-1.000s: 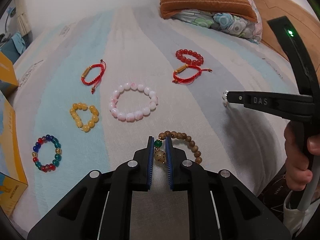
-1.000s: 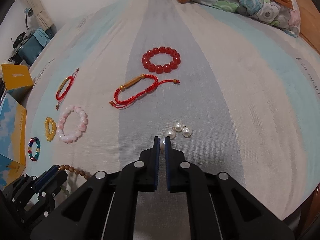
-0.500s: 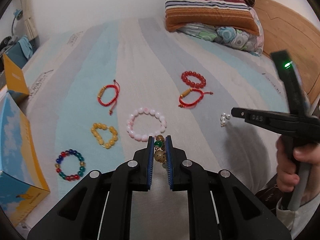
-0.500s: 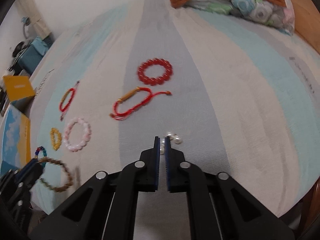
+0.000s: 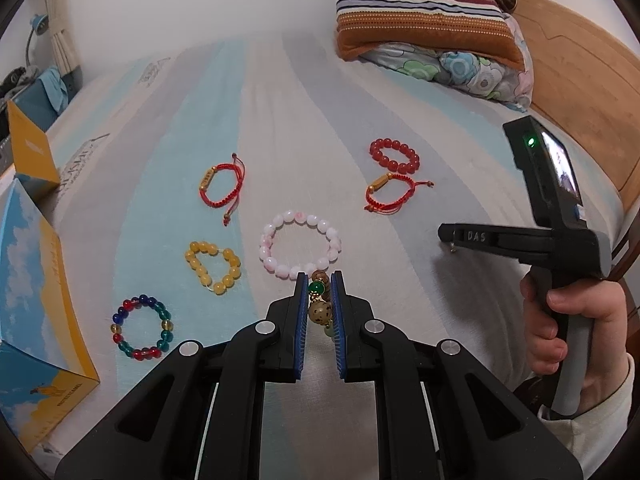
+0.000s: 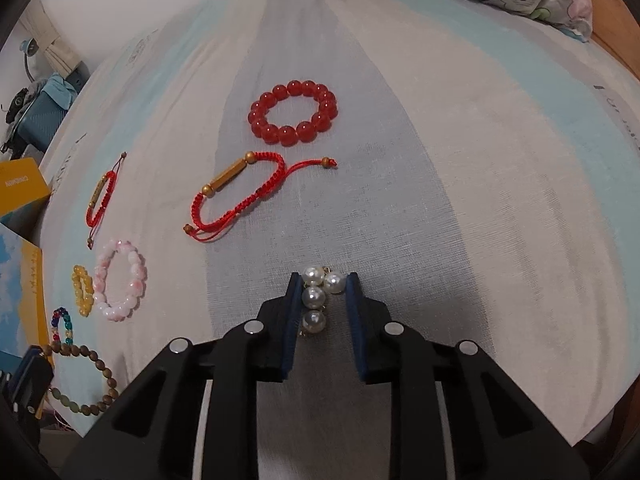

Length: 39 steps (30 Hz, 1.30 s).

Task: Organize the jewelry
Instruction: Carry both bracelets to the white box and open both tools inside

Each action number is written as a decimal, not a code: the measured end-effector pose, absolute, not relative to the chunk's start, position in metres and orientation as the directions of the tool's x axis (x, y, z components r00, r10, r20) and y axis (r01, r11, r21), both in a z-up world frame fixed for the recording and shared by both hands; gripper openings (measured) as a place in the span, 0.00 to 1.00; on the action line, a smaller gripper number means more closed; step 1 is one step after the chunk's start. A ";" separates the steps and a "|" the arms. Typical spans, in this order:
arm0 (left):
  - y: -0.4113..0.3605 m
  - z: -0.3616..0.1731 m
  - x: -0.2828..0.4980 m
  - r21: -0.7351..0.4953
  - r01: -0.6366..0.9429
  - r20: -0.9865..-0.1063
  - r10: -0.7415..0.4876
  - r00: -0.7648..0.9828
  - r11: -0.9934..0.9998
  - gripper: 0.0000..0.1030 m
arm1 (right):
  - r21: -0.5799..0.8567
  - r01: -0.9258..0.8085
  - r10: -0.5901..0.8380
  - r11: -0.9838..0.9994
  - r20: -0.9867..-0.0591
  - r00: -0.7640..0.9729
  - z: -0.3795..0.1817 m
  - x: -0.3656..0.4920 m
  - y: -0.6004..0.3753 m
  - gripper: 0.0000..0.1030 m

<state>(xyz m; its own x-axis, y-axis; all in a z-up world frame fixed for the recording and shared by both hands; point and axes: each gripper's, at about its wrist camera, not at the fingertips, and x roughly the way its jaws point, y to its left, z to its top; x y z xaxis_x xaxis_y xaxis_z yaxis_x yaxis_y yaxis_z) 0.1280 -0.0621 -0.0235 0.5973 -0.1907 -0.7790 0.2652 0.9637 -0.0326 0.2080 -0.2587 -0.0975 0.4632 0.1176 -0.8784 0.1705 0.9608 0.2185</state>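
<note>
My left gripper (image 5: 319, 280) is shut on a brown wooden bead bracelet (image 5: 319, 312) with a green bead, lifted off the bed; its loop hangs at the lower left of the right wrist view (image 6: 86, 376). My right gripper (image 6: 323, 280) is open, its jaws on either side of several white pearl earrings (image 6: 316, 296) on the sheet. On the bed lie a pink bead bracelet (image 5: 300, 248), a yellow one (image 5: 214, 266), a multicolour one (image 5: 142, 332), a red bead bracelet (image 6: 294, 112) and two red cord bracelets (image 6: 240, 196) (image 5: 222, 188).
A blue and yellow open box (image 5: 32, 304) stands at the bed's left edge. Folded blankets and a floral pillow (image 5: 432, 36) lie at the far end by a wooden headboard (image 5: 580, 92). The bed's near edge runs just below both grippers.
My left gripper has lifted the wooden bracelet off the sheet and pulled back. My right gripper has opened and come down around the pearls.
</note>
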 end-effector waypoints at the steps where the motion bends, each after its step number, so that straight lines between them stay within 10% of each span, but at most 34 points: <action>1: -0.062 -0.024 0.128 -0.033 0.265 -0.779 -0.191 0.597 0.964 0.10 | 0.227 0.169 0.124 0.959 -0.874 0.469 -0.096 0.208 -0.259 0.17; 39: 0.044 0.091 0.112 0.008 0.113 -0.684 -0.077 0.726 0.994 0.11 | 0.146 -0.086 0.167 0.986 -0.755 0.634 0.058 0.175 -0.116 0.11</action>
<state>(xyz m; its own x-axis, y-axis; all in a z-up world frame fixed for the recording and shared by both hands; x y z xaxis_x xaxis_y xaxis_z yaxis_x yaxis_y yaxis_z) 0.1120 0.0443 0.0905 0.7257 -0.0769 -0.6837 0.1131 0.9936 0.0083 0.1755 -0.1164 0.0583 0.6337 0.1674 -0.7553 -0.0862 0.9855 0.1461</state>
